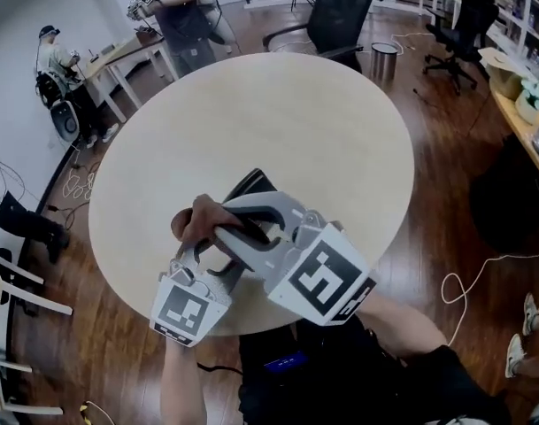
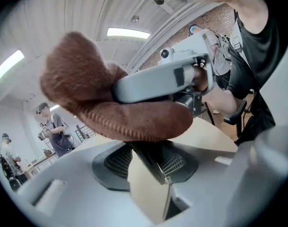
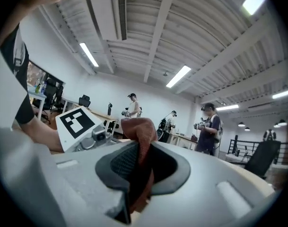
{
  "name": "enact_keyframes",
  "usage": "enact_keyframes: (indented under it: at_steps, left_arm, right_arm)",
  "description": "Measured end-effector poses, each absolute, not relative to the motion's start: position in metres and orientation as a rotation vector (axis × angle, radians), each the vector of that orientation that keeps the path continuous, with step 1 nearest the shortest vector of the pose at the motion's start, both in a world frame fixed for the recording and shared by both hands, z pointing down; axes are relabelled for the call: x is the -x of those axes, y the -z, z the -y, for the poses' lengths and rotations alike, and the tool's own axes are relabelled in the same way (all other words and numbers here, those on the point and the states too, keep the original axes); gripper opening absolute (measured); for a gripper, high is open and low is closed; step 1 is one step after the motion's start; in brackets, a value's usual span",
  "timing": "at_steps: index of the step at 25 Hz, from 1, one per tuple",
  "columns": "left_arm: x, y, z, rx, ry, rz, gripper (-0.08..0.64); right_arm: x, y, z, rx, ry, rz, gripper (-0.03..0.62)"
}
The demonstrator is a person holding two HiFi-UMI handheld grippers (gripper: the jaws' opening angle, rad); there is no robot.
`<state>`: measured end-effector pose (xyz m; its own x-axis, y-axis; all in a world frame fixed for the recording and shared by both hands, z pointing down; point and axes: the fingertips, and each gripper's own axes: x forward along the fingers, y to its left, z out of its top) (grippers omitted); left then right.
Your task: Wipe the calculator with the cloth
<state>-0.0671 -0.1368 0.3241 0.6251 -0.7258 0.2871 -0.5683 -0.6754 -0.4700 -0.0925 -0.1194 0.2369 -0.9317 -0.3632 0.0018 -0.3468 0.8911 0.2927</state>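
Right hand-held gripper [image 3: 137, 173], cloth [image 3: 140, 129] — calculator [image 1: 254, 184] half-hidden

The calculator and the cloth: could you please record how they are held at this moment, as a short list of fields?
calculator: dark, seen edge-on, gripped between the jaws of the left gripper
cloth: brown, pinched in the right gripper, lying over the calculator's upper end
table: round, pale wood, below both grippers
wiping: cloth appears to be in contact with the calculator
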Motion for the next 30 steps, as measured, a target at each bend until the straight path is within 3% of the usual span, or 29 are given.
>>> enact_keyframes:
  at_steps: [11,16,21,30]
  left_arm:
    - [0.071,-0.32,0.134,2.558,0.617,-1.079,0.155]
    - [0.083,-0.314,0.136,2.57,0.611,-1.116,0.153]
    - [0.074,-0.315,0.132,2.542,0.626,-1.11,0.152]
    - [0.11,-0.313,0.122,2.484,0.655,-1.203,0.149]
  right_arm:
    - [-0.018,-0.27,0.237,-1.054,0.012,2.895,0.049]
    - [0.049,-0.218,0.143,-0.731,0.347,3.005,0.049]
    - [0.095,-0.234,0.102,-0.517,0.567,2.899,0.049]
    - [-0.002,-0.301,0.249,-1.006,0.043,2.778,0.049]
